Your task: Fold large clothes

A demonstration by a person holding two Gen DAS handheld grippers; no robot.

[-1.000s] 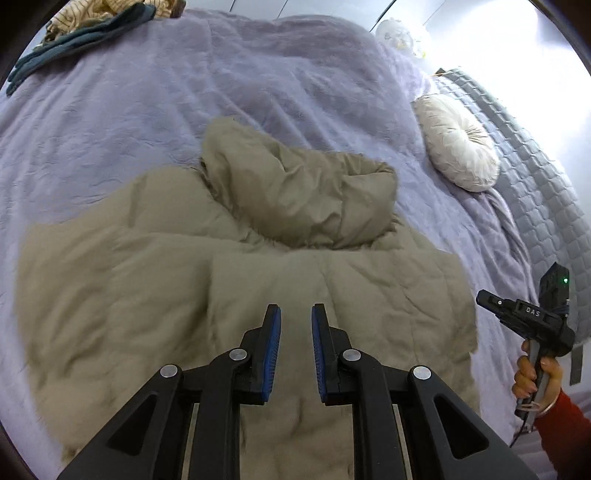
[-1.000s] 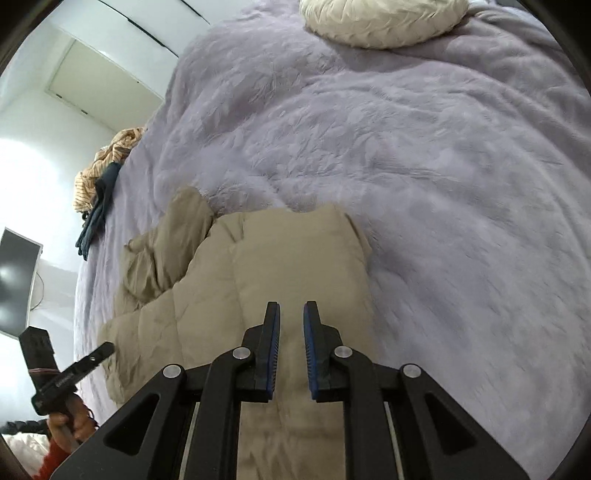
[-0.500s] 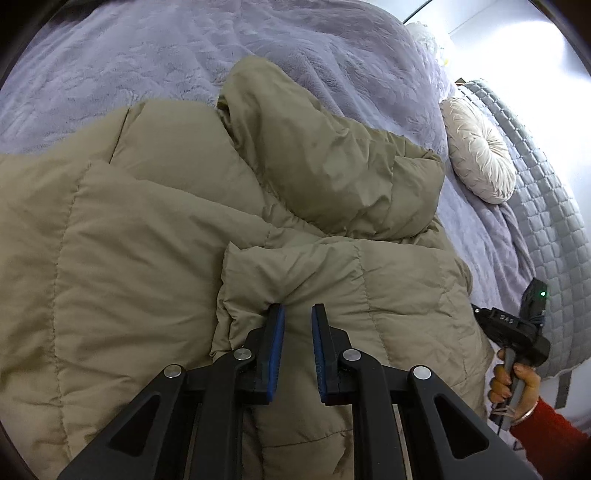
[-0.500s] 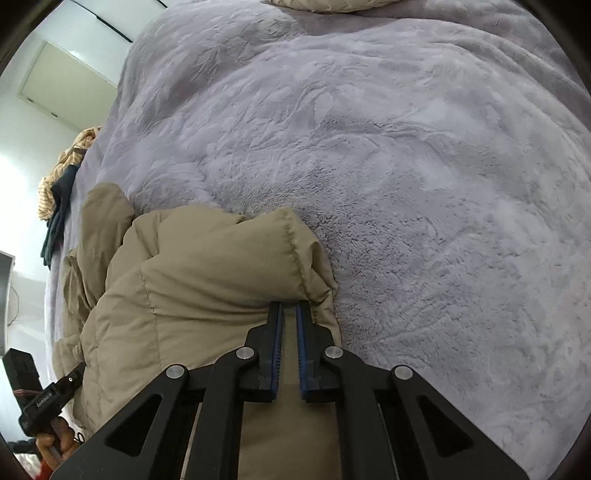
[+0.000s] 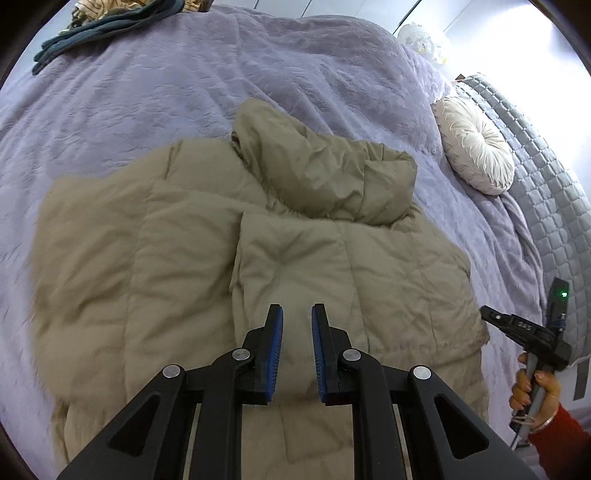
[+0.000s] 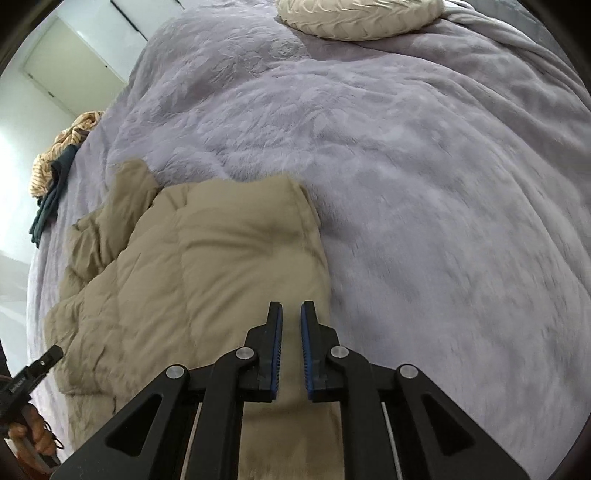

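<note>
Nearest the left wrist camera, the left gripper [image 5: 297,314] hangs just above the khaki puffer jacket [image 5: 229,266], its blue pads a narrow slot apart with nothing between them. Over on the other side, the right gripper [image 6: 291,310] hovers over the jacket's right-hand folded panel [image 6: 236,258]; its jaws have just eased apart a touch, they too stand narrow, and no cloth is caught in them. The person's hand [image 5: 535,391], red sleeve behind it, carries that right tool off the jacket's right edge.

The jacket lies on the near part of the lilac bedspread [image 5: 184,92], one side panel turned in over the middle and the hood [image 5: 325,173] bunched toward the far side. Judging by that, the side fold is laid and both tools are free of it. The next move likely calls for a fresh pinch on an unfolded part, perhaps the left side or the hem, and a deep bite, since this padding looks slippery and springy.

Further off, a round cream cushion [image 5: 476,151] sits at the bed's right edge by the quilted headboard [image 5: 546,177], and a heap of other clothes [image 5: 107,22] waits at the far left corner.
</note>
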